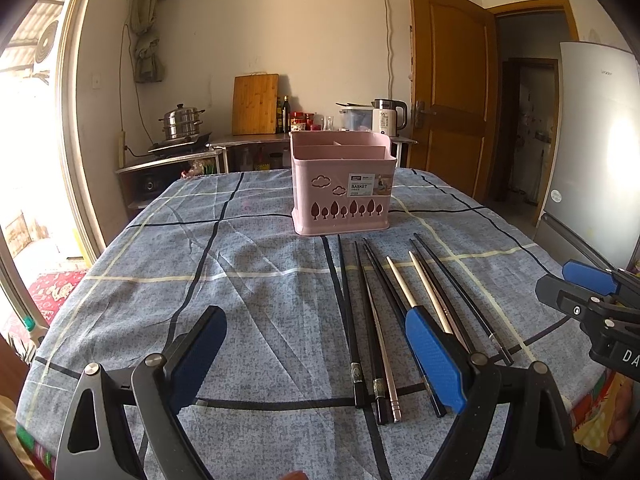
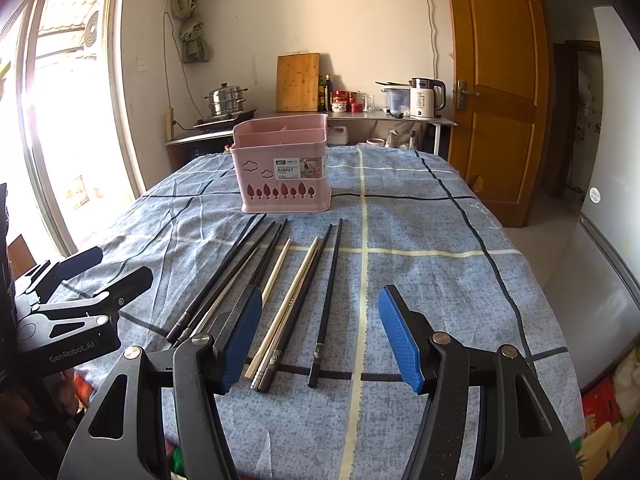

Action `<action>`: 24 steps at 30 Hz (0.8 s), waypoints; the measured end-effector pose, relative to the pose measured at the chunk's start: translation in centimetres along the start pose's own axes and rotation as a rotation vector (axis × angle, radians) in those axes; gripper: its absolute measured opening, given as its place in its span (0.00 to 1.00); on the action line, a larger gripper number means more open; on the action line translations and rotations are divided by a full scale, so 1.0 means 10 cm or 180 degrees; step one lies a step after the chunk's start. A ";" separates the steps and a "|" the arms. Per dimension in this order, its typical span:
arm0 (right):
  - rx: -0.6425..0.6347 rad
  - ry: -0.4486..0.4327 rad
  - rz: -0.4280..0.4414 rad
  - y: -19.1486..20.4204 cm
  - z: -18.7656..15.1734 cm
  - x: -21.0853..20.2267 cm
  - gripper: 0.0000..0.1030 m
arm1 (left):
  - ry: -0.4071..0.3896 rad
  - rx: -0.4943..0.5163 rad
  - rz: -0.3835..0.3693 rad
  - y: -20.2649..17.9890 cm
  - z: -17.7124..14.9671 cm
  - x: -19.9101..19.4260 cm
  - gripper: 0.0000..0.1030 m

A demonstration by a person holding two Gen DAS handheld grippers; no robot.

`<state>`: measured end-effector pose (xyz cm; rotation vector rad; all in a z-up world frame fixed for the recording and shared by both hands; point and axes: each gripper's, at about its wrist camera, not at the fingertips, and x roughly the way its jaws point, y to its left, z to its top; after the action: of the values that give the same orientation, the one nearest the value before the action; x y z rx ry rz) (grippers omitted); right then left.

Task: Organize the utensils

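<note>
Several black and pale chopsticks [image 1: 384,316] lie in a row on the blue checked tablecloth, tips toward a pink divided utensil basket [image 1: 342,184] standing upright behind them. They also show in the right wrist view [image 2: 280,300], with the basket [image 2: 282,164] beyond. My left gripper [image 1: 316,356] is open and empty, hovering over the cloth left of the chopsticks, its right finger above some of them. My right gripper [image 2: 320,336] is open and empty above the chopsticks' handle ends. Each gripper shows at the edge of the other's view.
The table [image 1: 160,264] drops off at its left, right and near edges. Behind it a counter [image 2: 360,116] holds a steamer pot, cutting board, bottles and a kettle. A wooden door [image 2: 500,80] and a fridge [image 1: 596,140] stand to the right.
</note>
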<state>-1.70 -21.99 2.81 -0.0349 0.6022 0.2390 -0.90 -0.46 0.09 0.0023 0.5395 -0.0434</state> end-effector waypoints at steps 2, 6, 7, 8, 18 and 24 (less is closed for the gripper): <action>-0.0004 0.0004 -0.0002 0.00 0.00 0.01 0.60 | 0.0001 0.0000 0.0001 0.00 0.00 0.00 0.89; -0.0001 0.0016 -0.0003 0.01 0.01 0.02 0.60 | 0.0004 -0.0002 -0.0003 0.00 0.00 0.00 0.89; -0.0001 0.0016 -0.0003 0.01 0.01 0.02 0.60 | 0.0007 0.0000 -0.0003 0.00 -0.01 0.00 0.89; -0.0003 0.0018 -0.0003 0.01 0.01 0.02 0.60 | 0.0009 -0.0001 -0.0005 0.00 -0.01 0.00 0.89; -0.0005 0.0028 0.0003 0.02 0.01 0.03 0.60 | 0.0012 0.0000 -0.0013 0.01 -0.01 0.00 0.89; -0.0012 0.0027 -0.0004 0.03 0.00 0.04 0.60 | 0.0012 -0.0002 -0.0016 0.02 0.00 0.00 0.89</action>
<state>-1.45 -21.66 2.65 -0.0400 0.6103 0.2390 -0.93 -0.26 0.09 0.0002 0.5434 -0.0481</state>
